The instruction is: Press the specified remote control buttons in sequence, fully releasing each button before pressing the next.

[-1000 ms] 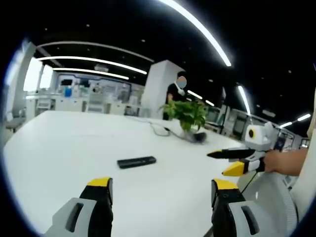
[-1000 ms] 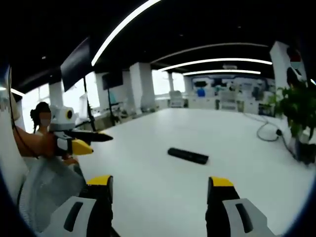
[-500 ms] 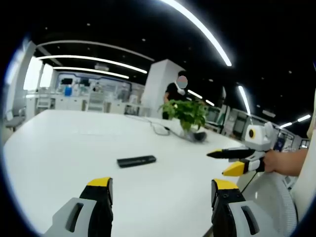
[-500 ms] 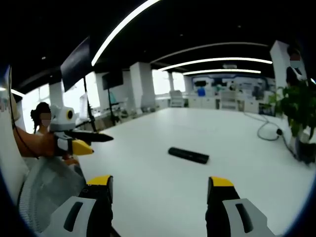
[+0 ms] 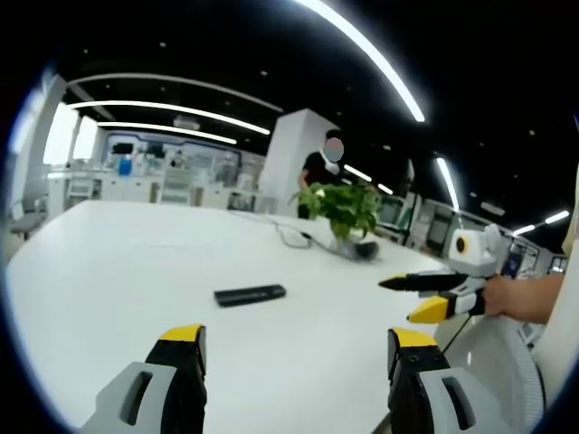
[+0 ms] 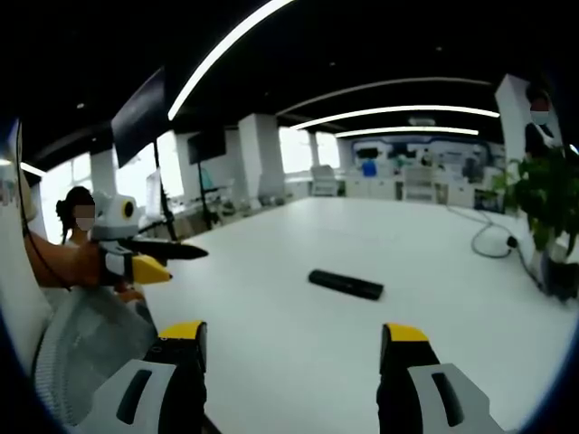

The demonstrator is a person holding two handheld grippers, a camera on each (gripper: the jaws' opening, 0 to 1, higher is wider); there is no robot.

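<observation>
White surface [image 5: 109, 262] carries your black remote control [image 5: 251, 295], flat and untouched, well short of the potted plant [image 5: 344, 210] and cable [image 5: 294, 239] beyond it. Your left gripper [image 5: 291, 348] and right gripper [image 6: 291, 348] hover near the remote, jaws spread, empty. No button looks pressed; the whole sequence remains.

Black remote [image 6: 345, 285] flat on white table [image 6: 434, 271], right tool [image 6: 294, 348] jaws apart above near edge — left tool [image 6: 172, 258] well aside
</observation>
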